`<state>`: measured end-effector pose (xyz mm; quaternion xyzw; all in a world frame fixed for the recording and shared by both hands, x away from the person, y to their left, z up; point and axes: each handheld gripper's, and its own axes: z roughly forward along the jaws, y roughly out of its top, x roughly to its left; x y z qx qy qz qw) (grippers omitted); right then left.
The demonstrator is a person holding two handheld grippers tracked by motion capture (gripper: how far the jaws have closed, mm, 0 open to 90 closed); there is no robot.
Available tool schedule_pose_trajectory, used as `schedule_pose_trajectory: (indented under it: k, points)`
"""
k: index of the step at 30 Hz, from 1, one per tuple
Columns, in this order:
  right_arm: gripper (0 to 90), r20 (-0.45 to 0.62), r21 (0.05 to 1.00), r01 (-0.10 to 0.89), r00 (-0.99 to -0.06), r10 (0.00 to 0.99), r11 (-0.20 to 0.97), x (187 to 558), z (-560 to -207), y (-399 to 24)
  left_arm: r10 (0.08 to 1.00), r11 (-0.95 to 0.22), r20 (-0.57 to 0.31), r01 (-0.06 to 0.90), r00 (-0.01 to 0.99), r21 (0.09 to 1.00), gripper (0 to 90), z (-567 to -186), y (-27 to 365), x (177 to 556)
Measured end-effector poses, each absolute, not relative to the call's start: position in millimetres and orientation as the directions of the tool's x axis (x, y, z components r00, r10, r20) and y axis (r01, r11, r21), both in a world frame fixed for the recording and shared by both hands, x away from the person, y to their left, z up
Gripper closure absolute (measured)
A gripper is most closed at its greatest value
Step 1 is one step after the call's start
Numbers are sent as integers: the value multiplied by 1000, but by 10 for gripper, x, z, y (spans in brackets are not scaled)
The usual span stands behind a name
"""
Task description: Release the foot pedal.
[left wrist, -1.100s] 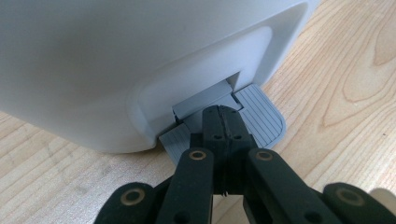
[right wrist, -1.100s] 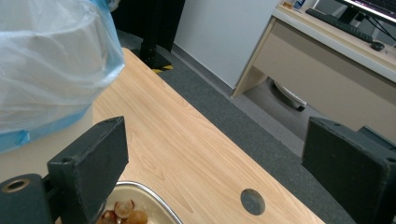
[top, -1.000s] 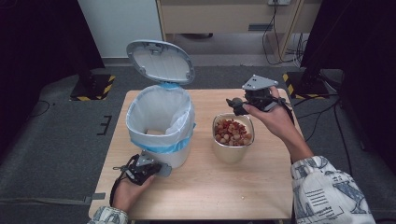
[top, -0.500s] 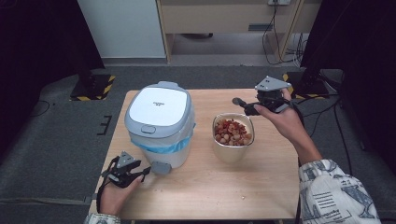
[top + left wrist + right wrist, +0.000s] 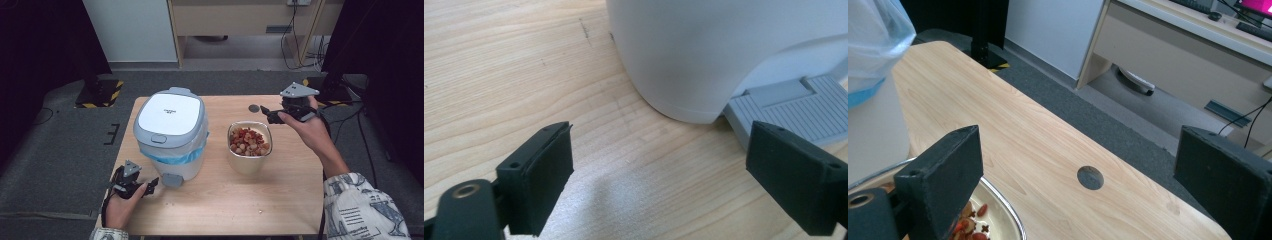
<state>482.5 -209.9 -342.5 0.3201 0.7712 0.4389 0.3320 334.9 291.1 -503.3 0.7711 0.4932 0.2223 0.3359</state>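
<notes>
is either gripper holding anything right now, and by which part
Nothing is held. The left gripper has just opened beside the bin's pedal; the right gripper hovers open above the bowl.

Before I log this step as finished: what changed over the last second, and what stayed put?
The bin's lid swung down from upright to shut. The left claw came off the grey pedal and drew back to the left; its jaws have just been opening, nothing between them. The right claw drifted slightly right, open and empty. The bin, the bowl of snacks and the table kept their places.
</notes>
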Motion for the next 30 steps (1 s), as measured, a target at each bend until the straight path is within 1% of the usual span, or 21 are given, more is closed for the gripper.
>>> schedule_pose_trajectory:
  k: [8, 11, 22, 30]
  points:
    - [54, -214, 892, 229, -545, 811, 389, 4791, -3495, -2202, 917, -268, 4, 611, 398, 745, 80, -5050, 2949, 3365]
    - [53, -204, 893, 245, -529, 824, 378, 4768, -3547, -2261, 919, -272, 16, 606, 393, 748, 78, -5057, 2962, 3370]
    - [51, -161, 883, 322, -474, 866, 341, 4673, -3858, -2493, 926, -260, 20, 599, 377, 757, 68, -5076, 3012, 3387]
    - [51, -143, 870, 373, -439, 887, 324, 4569, -4124, -2650, 930, -254, 14, 615, 367, 746, 65, -5095, 3035, 3393]
